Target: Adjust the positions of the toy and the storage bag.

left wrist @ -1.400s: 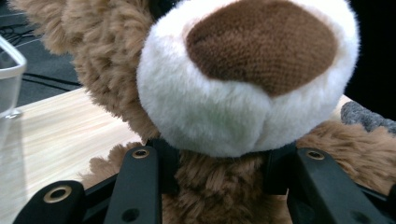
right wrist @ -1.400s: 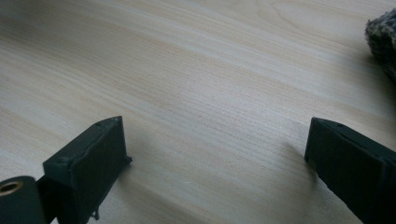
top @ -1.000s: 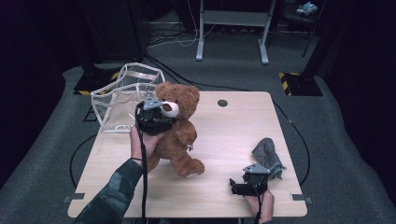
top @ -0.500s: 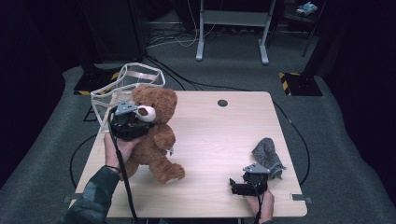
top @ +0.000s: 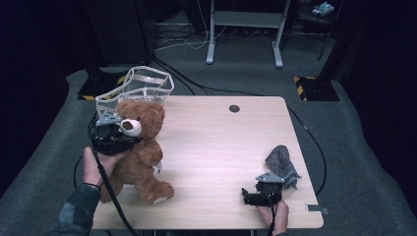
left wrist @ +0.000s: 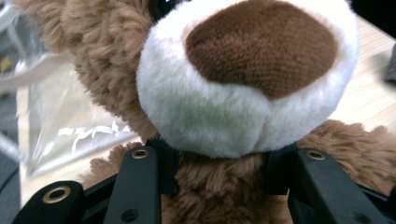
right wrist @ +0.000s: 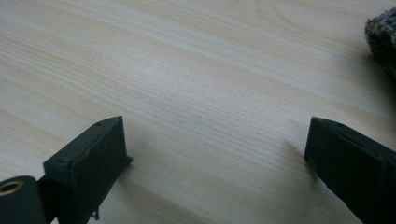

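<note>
We hold the bear (top: 140, 152) in the left gripper (top: 115, 137) at the desk's (top: 216, 147) left edge. It sits half upright, feet on the wood, head next to the clear bag (top: 140, 88) behind it.

In the left gripper view the 2 fingers (left wrist: 140, 179) pinch the bear's neck just under the white muzzle, partly closed, fur bulging between them. The grip looks firm.

Handling, as we judge it: plush, light, soft, not fragile. It squashes under the pads, so the hold can creep through the fur. The body hangs loose below the neck and will likely swing or drag its legs. The neck is a fair place to grip because it is narrow, with head above and shoulders below as stops. An arm or ear would flop more.

The right gripper (top: 260, 194) rests on the near right edge of the desk, fingers (right wrist: 88, 158) wide open with only bare wood between them.

Around: a grey cloth (top: 282, 164) lies just beyond the right gripper, well apart from the bear. The bag's mouth is limp and leans over the desk's far left corner; its floppy rim is the likeliest snag if the bear goes in. A cable trails from the left gripper down along the forearm.
</note>
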Demonstrator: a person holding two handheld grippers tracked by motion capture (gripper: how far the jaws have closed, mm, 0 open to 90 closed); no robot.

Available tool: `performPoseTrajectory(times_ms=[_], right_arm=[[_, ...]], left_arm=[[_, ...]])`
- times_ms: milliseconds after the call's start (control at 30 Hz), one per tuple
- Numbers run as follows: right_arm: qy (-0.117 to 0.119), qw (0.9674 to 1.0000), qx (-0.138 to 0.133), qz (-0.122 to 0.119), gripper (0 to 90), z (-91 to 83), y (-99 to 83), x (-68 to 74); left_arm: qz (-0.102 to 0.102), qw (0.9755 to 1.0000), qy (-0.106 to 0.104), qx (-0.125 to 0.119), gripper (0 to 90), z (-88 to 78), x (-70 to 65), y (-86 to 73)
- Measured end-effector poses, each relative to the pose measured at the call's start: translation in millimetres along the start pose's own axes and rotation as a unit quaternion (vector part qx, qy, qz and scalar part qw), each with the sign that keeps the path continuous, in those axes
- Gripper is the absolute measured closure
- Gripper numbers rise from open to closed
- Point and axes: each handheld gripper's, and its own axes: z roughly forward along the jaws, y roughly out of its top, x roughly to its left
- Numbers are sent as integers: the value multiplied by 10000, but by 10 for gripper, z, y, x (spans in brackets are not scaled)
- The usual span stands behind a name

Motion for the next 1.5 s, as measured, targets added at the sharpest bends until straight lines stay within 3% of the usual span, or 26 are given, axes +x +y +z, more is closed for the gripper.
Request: performPoseTrajectory(times_ms=[133,167,200,233,267,300,333,367,400,433,533,600,667,700,833,867,933,1000,1100,1133,1333,1367,1433,1500], right_arm=[[-5,10000,-14,-36,50,3,2,-7],[-12,10000,-19,-23,50,4,3,-6],[-14,10000,-21,-25,50,4,3,-6],[-16,10000,-22,-25,50,4,3,-6],[-14,10000,-9,-4,49,2,2,0],[-14,10000,-9,-4,49,2,2,0],[-16,10000,-14,-18,50,1,1,4],[-38,10000,6,-65,50,-6,-2,-1],[-55,10000,-14,-51,50,-3,1,3],[-30,10000,-22,-67,50,-1,3,6],[-5,9999,-15,-133,45,7,18,19],[-1,9997,-27,-234,43,19,36,37],[37,9997,-22,-256,35,48,64,62],[42,9995,0,-314,34,60,83,77],[122,9989,-100,-448,39,75,135,147],[157,9985,-136,-506,38,94,180,161],[149,9985,-148,-506,38,105,196,153],[181,9987,-201,-432,38,144,247,121],[187,9987,-178,-448,38,177,250,107],[188,9987,-136,-450,38,212,241,98],[211,9981,-109,-565,36,234,233,92],[217,9983,-91,-525,35,232,229,91],[280,9981,-99,-537,35,238,227,87],[273,9982,-109,-518,35,241,225,85]], left_arm=[[-244,9987,68,446,589,28,199,-169],[-363,9972,82,652,589,97,313,-282],[-363,9972,82,652,588,97,313,-282],[-451,9958,59,799,584,139,370,-340],[-577,9928,66,1050,580,251,484,-456],[-577,9928,66,1050,576,251,484,-456],[-812,9894,63,1201,571,371,570,-575],[-812,9894,63,1201,568,371,570,-575],[-960,9878,-13,1228,567,409,620,-606],[-920,9876,-33,1271,566,432,638,-605],[-986,9828,-154,1554,554,531,680,-604],[-930,9816,-132,1663,544,601,712,-629],[-1027,9802,-115,1691,531,629,716,-645],[-943,9781,-138,1851,525,673,747,-675],[-1021,9750,-137,1969,474,732,765,-706],[-1073,9748,-93,1953,399,739,761,-703],[-1059,9747,-79,1966,372,738,762,-695],[-1052,9748,24,1965,277,713,736,-676],[-1036,9759,96,1920,221,666,724,-653],[-1051,9775,225,1812,145,599,710,-608],[-1029,9839,350,1418,101,387,682,-424],[-1087,9842,343,1353,95,361,667,-390],[-992,9863,335,1278,89,318,660,-317],[-1050,9865,300,1220,77,278,630,-237]])
